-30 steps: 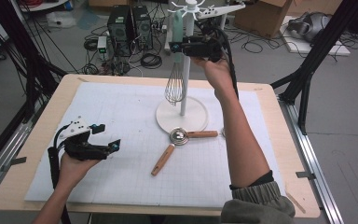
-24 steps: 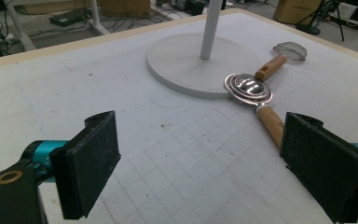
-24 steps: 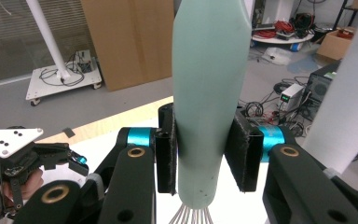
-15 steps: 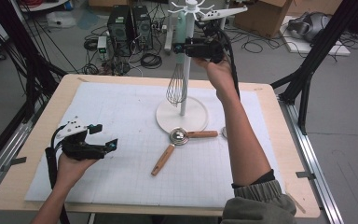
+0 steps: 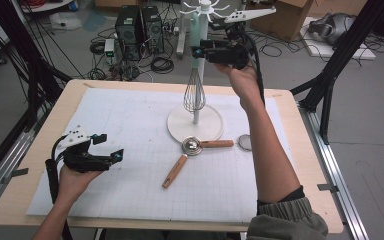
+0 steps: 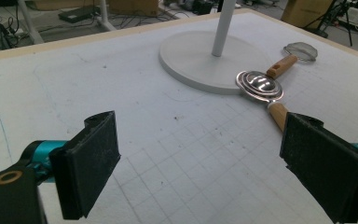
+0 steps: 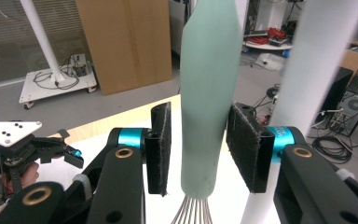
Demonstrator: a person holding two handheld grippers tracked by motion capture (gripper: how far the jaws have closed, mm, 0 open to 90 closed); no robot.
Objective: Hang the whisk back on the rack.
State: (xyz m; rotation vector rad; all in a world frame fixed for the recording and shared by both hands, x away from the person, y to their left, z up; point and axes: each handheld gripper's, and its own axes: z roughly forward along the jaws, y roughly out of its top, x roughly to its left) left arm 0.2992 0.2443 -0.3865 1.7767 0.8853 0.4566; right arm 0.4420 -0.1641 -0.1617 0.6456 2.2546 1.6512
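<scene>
A whisk with a mint handle [image 5: 196, 42] and wire head [image 5: 194, 96] hangs from the white stand [image 5: 207, 131] at the back of the mat. My right gripper [image 5: 198, 51] is raised at the handle. In the right gripper view the mint handle [image 7: 209, 93] stands between the jaws of the right gripper [image 7: 198, 144], which have just been opening, and a gap shows at the left pad [image 7: 161, 149]. My left gripper [image 5: 111, 146] rests low over the mat's left side, open. Nothing lies between the jaws of the left gripper [image 6: 200, 154].
Two wooden-handled metal scoops [image 5: 192, 146] lie crossed in front of the stand's base, one handle [image 5: 175, 171] pointing toward me. A small round strainer [image 5: 245, 142] lies to their right. The white stand pole [image 7: 317, 60] rises close beside the right jaw. Cables and boxes crowd the floor behind the table.
Both hands stay where they were. The whisk hangs in the same place on the stand.
</scene>
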